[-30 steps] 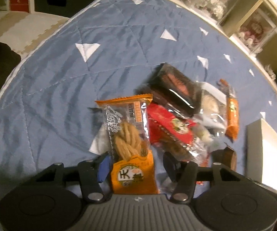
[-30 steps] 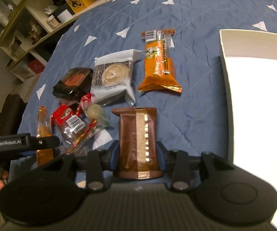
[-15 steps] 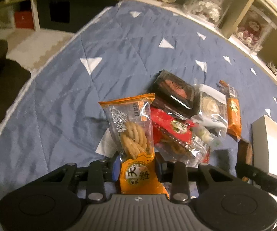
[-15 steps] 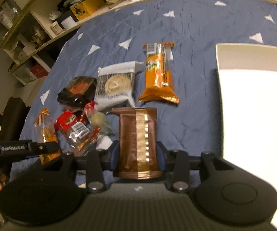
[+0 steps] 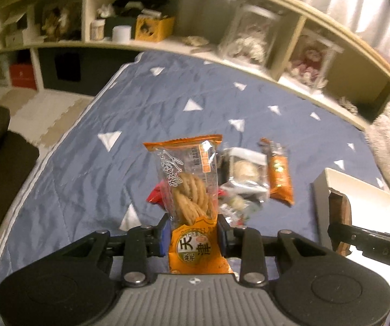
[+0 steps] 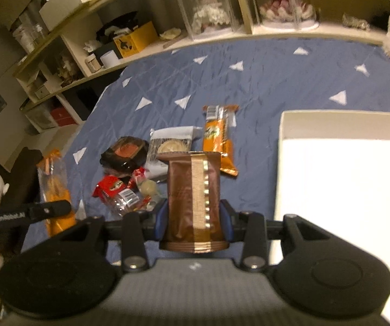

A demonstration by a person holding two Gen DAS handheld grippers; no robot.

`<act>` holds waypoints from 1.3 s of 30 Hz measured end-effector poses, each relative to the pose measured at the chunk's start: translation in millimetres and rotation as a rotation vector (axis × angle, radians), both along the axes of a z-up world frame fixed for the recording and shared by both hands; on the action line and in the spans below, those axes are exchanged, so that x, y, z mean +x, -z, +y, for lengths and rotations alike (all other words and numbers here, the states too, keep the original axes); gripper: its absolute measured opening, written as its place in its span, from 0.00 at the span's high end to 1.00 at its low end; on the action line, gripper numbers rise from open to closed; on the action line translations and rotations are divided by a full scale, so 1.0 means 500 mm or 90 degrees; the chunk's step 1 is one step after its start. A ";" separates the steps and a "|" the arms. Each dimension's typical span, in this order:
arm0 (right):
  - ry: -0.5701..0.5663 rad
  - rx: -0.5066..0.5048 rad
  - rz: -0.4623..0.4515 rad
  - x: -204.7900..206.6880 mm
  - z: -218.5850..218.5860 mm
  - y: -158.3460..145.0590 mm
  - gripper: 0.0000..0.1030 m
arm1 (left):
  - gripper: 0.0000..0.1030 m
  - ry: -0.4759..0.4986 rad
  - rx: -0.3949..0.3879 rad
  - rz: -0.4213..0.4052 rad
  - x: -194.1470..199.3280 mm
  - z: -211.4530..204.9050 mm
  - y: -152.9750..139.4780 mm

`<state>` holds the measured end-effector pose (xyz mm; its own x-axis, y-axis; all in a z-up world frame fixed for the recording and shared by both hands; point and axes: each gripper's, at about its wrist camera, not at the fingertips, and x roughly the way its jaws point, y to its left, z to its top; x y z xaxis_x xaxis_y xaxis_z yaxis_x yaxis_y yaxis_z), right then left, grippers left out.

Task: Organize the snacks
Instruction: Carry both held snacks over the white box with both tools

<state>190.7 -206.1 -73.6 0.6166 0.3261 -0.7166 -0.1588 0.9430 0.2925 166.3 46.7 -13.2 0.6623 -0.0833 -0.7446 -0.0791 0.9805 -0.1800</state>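
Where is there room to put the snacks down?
The white tray looks bare, right of the brown packet that the right gripper holds. The blue quilt is free left of the twist-cookie bag. Around the red packet, it is crowded.

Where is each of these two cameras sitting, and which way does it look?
Left wrist: on the left tool, looking down its fingers at the twist-biscuit pack it grips, blue quilt beyond.
Right wrist: on the right tool, gripping a brown packet; white tray alongside.
Shared: snack pile, shelves.
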 end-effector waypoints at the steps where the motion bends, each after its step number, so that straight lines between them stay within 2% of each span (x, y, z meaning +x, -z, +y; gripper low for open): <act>1: 0.002 -0.006 -0.004 -0.005 -0.004 -0.005 0.56 | 0.66 0.007 0.002 -0.006 -0.003 -0.010 -0.007; 10: 0.025 -0.033 -0.032 -0.049 -0.056 -0.042 0.56 | 0.66 0.071 -0.008 -0.021 -0.018 -0.105 -0.037; 21: 0.098 -0.046 -0.034 -0.105 -0.167 -0.057 0.56 | 0.66 0.169 -0.008 -0.030 -0.019 -0.281 -0.065; 31: 0.158 -0.049 -0.012 -0.144 -0.278 -0.040 0.56 | 0.66 0.248 -0.021 0.013 -0.008 -0.445 -0.031; 39: 0.195 -0.036 0.020 -0.151 -0.333 -0.009 0.56 | 0.65 0.276 -0.030 0.072 0.022 -0.519 0.023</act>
<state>115.2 -372.4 -69.0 0.6570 0.0879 -0.7487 0.1432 0.9605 0.2385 177.4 -212.7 -24.7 0.4729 -0.3711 -0.7992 0.3160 0.9181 -0.2393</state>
